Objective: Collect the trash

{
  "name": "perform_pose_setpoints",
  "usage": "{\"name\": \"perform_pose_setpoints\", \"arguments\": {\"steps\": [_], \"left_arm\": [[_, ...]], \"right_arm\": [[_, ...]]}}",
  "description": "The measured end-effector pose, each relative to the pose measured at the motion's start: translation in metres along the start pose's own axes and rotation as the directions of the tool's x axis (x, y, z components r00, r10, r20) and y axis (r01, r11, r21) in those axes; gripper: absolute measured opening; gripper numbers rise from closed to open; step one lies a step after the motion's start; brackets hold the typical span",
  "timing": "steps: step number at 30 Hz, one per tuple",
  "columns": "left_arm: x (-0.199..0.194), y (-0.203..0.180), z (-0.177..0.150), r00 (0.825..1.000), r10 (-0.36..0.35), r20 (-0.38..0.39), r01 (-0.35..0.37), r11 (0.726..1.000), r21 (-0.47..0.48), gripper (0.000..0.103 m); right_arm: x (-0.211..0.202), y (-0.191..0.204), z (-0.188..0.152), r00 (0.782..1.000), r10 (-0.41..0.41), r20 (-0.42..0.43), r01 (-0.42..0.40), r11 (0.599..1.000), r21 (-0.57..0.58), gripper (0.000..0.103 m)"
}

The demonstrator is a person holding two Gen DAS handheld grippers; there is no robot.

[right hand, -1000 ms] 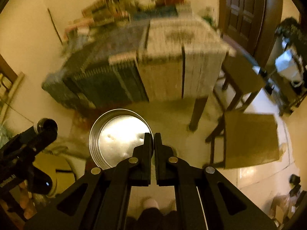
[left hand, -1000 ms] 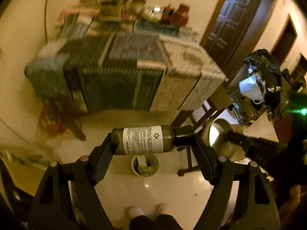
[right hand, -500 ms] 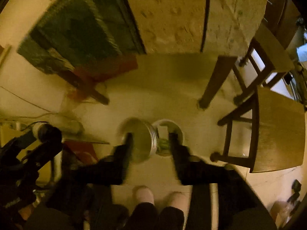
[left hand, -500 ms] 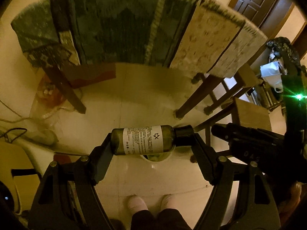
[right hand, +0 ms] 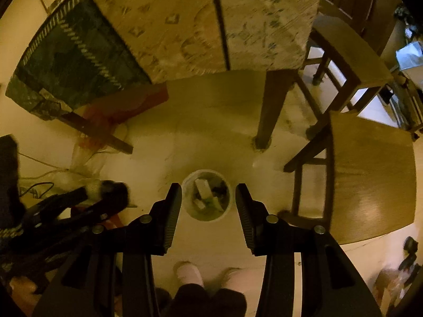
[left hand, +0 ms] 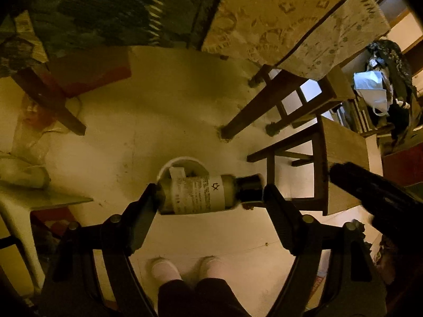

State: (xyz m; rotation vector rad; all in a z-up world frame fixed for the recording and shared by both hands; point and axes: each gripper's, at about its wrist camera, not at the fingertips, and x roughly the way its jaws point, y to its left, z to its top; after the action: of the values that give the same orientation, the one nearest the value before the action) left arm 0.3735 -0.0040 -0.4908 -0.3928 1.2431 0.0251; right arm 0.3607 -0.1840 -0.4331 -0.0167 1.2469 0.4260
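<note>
Both views look steeply down at a pale tiled floor [right hand: 211,137]. Far left in the left wrist view, a white plastic chair [left hand: 15,211] stands at the frame edge, and a dark wooden desk leg [left hand: 53,103] slants beside a red patch under the desk. Above hangs the desk's cloth, dark green on the left [left hand: 87,8] and cream patterned on the right [left hand: 285,18]. At centre, the left gripper [left hand: 210,194] has a bottle [left hand: 201,194] lying crosswise between its jaws, base at the left jaw and dark cap at the right one; the jaws are opening, yet the bottle's two ends appear to touch the pads. The bottle carries a white printed label and hangs directly above a small round white bin [left hand: 182,169] on the floor, partly covering its mouth. Below the bottle, a person's two pale slippers [left hand: 185,266] and dark trouser legs show. To the right stand two wooden stools [left hand: 341,153], and a white bag [left hand: 370,89] hangs on a dark cluttered rack at far right. In the right wrist view, the left gripper shows blurred at the left edge. The right gripper [right hand: 208,200] has its jaws apart with nothing between them, framing the bin [right hand: 207,195] beneath, which holds scraps of paper and other trash. A stool seat [right hand: 370,179] fills the right side.
</note>
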Motion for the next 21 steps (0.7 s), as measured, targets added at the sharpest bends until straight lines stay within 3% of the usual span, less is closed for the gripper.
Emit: {"name": "perform_pose_setpoints", "arguments": {"steps": [4,8,15,18,21], "left_arm": [[0.006,-0.009,0.012,0.998,0.05,-0.029,-0.05,0.999,0.016,0.081],[-0.021,-0.022,0.017,0.997,0.083,0.0,-0.083,0.996,0.037,0.081],[-0.127,-0.05,0.016,0.985,0.117,0.13,-0.123,0.992,0.032,0.081],[-0.184,-0.064,0.011,0.97,0.127,0.208,-0.134,0.991,0.024,0.081],[-0.247,-0.082,0.001,0.945,0.122,0.304,-0.139,0.99,0.033,0.081]], "right_arm": [[-0.016,-0.007,0.008,1.0,0.018,0.008,-0.018,1.0,0.01,0.039],[-0.043,-0.009,0.017,0.999,0.037,0.021,-0.037,0.999,0.002,0.039],[-0.123,0.001,0.028,0.992,0.079,0.097,-0.073,0.995,-0.061,0.039],[-0.168,0.009,0.028,0.983,0.093,0.159,-0.077,0.992,-0.105,0.039],[-0.218,0.018,0.024,0.967,0.104,0.231,-0.072,0.987,-0.143,0.039]]}}
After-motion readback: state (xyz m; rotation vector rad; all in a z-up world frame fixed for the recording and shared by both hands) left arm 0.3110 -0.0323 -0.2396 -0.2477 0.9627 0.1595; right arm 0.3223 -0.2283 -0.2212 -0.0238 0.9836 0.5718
